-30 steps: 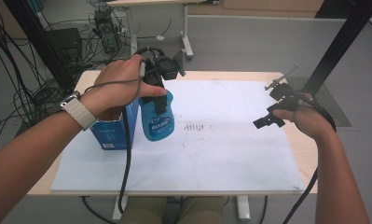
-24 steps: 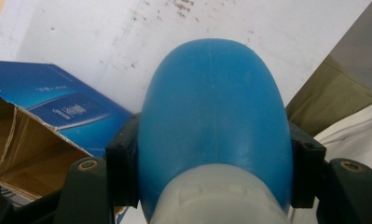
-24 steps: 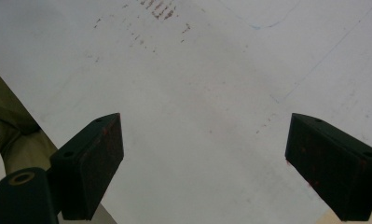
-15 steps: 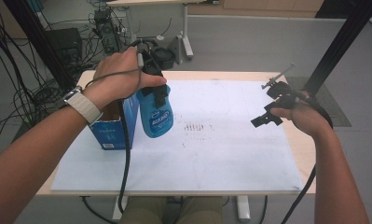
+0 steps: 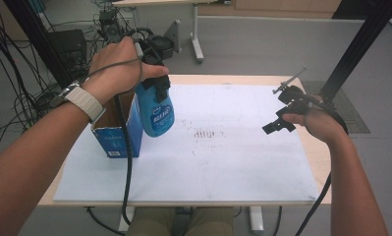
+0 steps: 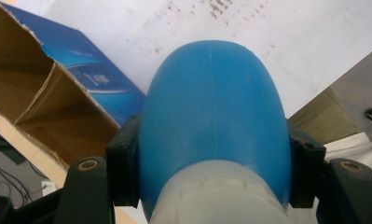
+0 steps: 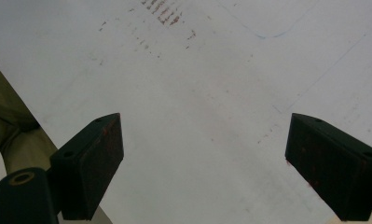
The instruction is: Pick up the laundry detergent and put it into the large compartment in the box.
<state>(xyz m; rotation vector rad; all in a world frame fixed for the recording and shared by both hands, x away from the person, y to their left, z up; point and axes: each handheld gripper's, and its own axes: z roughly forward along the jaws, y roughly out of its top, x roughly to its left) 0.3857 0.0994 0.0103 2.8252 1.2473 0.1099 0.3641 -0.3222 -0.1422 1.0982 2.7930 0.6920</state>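
High view: going from the left, the open blue box point(image 5: 116, 132) stands at the left edge of the white mat point(image 5: 223, 162), its top flaps up and its cardboard inside bare. Just to its right the left gripper point(image 5: 156, 81) holds the blue bottle point(image 5: 156, 110) in the air, jaws clamped on the shoulder just under the pale cap; the bottle hangs with its long axis roughly upright, base down and tilted slightly toward the mat's middle, its lower half level with the box's open rim and close beside it. In the left gripper view the bottle point(image 6: 211, 116) bulges between the two pads, and the box's mouth point(image 6: 39, 102) lies to the left of the jaws, so a move into the box would, I judge, be a short sideways shift and then a descent, base first. The left hand is plainly the nearer one. Well apart, at the mat's right edge, the right gripper point(image 5: 284, 115) hovers over bare mat with its jaws wide apart and nothing between them.
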